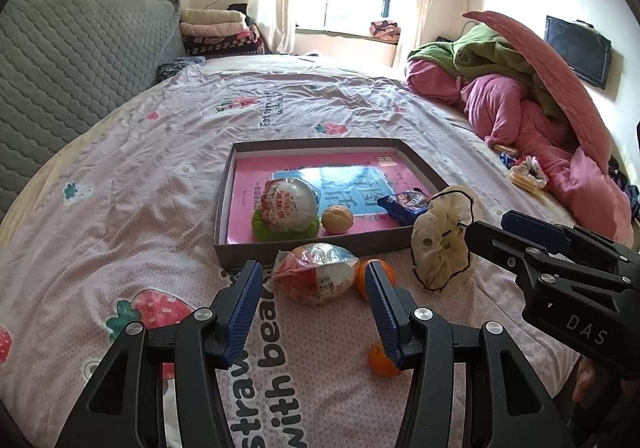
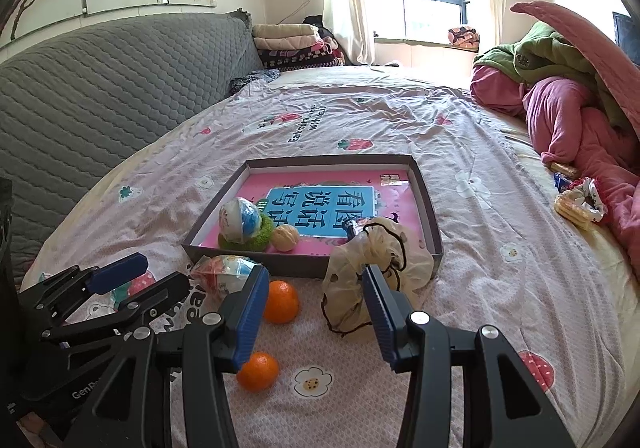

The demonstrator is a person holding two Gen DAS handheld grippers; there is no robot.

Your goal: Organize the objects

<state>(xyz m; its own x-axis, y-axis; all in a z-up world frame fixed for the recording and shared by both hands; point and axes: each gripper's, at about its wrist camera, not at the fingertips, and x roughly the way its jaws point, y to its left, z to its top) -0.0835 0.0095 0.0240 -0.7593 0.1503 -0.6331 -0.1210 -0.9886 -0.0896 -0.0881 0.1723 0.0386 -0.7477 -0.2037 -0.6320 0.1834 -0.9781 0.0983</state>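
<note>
- Bed sheet (image 1: 120, 188) holds a box (image 1: 222, 216), with wide bare room left of it.
- Only the right view shows both oranges (image 2: 281, 302) whole.
- Left gripper (image 1: 314, 296) and right gripper (image 2: 316, 298) hang spread apart, gripping nothing.

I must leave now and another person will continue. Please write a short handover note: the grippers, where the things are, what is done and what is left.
Left gripper: open, empty, above the bedsheet before the box.
Right gripper: open, empty, beside it.
In the box: toy egg on a green pad, walnut, blue snack packet.
Still outside on the bed: wrapped toy egg, two oranges, beige scrunchie at the box's near corner.
Left to do: put these four in the box.
</note>
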